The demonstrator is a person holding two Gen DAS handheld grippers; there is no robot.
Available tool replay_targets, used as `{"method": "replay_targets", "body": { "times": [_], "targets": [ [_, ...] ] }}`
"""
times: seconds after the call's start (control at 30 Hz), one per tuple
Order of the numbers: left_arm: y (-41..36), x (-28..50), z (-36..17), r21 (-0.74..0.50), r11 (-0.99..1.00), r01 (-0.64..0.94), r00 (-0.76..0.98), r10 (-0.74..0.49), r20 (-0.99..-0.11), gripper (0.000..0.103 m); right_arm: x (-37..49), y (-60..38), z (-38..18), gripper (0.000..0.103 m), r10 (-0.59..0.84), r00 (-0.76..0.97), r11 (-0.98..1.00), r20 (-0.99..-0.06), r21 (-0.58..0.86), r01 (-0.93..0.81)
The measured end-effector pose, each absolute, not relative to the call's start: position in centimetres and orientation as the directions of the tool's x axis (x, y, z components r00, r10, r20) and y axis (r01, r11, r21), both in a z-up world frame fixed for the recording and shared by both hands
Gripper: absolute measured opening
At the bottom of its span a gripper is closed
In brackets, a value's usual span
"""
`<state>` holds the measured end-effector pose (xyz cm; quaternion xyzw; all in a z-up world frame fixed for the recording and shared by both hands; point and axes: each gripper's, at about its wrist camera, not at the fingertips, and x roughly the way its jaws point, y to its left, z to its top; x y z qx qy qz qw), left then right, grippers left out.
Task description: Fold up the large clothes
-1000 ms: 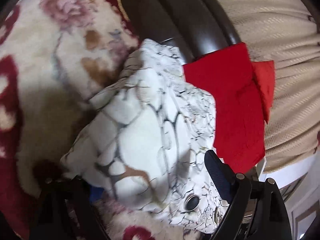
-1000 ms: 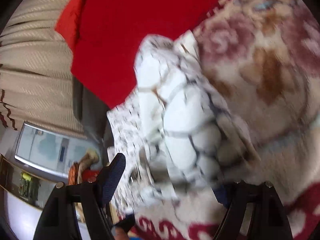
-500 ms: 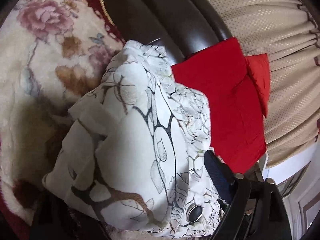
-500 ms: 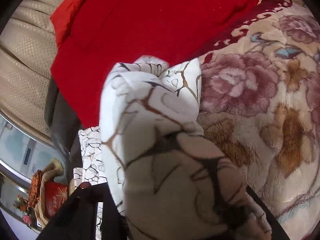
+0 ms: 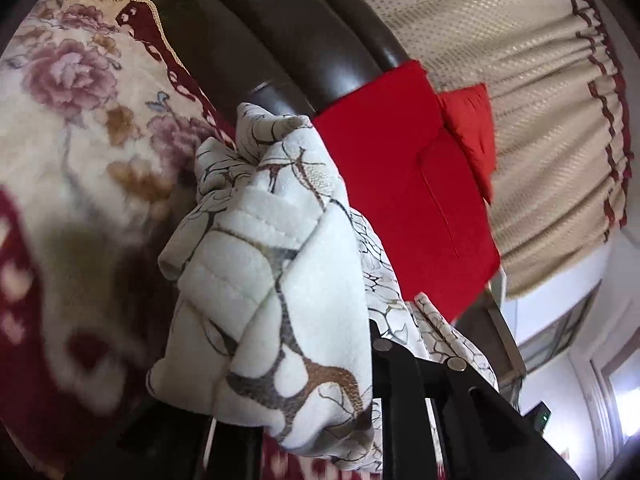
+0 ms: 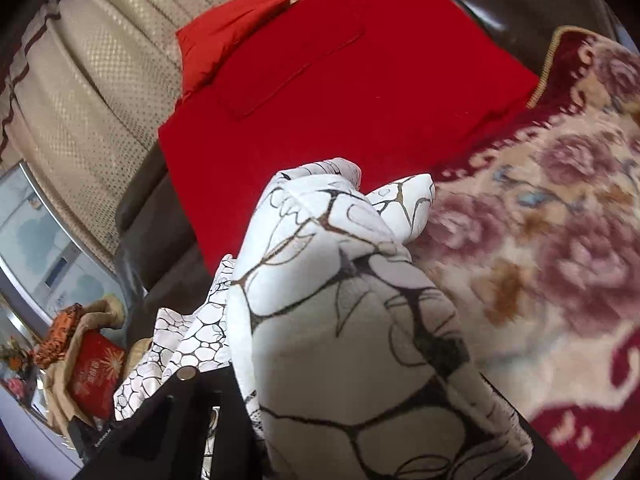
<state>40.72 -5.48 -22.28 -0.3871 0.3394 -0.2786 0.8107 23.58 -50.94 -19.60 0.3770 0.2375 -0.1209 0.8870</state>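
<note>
A white garment with a dark branch-and-pebble print (image 5: 272, 280) is bunched up and lifted above a floral blanket (image 5: 72, 152). My left gripper (image 5: 304, 412) is shut on a thick fold of it, and the cloth drapes over and hides both fingertips. The same garment fills the lower middle of the right wrist view (image 6: 344, 320). My right gripper (image 6: 328, 420) is shut on another bunch of it, its tips also buried in cloth. The rest of the garment hangs down to the left (image 6: 180, 344).
A folded red garment (image 5: 404, 200) lies on the dark leather sofa back (image 5: 280, 40); it also shows in the right wrist view (image 6: 340, 88). Beige curtains (image 5: 500, 60) hang behind. A cluttered low table with a red box (image 6: 92, 376) stands at the lower left.
Both grippers have closed on the white garment and lifted it off the blanket. The cloth has bunched closer to both cameras, and the views have tilted up toward the sofa back and curtains.
</note>
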Motion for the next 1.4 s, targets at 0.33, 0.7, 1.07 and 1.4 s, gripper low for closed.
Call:
{"method": "replay_targets", "body": {
  "times": [0.33,0.7,1.07,1.4],
  "targets": [
    [-4.4,35.4,-24.0,-0.754,0.640,0.149,0.477,-0.714,-0.512,0.033,15.2,-53.4,-26.8,0.060,0.230,0.761,0.407,-0.607,0.770,0.492],
    [-1.8,31.5,-20.5,-0.717,0.671,0.189,0.567,-0.671,-0.478,0.049,11.7,-56.7,-15.2,0.076,-0.093,0.854,0.654,-0.512,0.615,0.440],
    [-3.3,32.2,-24.4,-0.635,0.771,0.043,0.466,-0.578,-0.670,0.073,30.2,-52.3,-20.8,0.035,0.169,0.603,0.795,-0.780,0.469,0.384],
    [1.8,28.2,-24.5,-0.686,0.727,-0.027,0.455,-0.602,-0.656,0.074,23.0,-60.7,-21.8,0.036,-0.007,0.688,0.534,-0.726,0.579,0.616]
  ]
}}
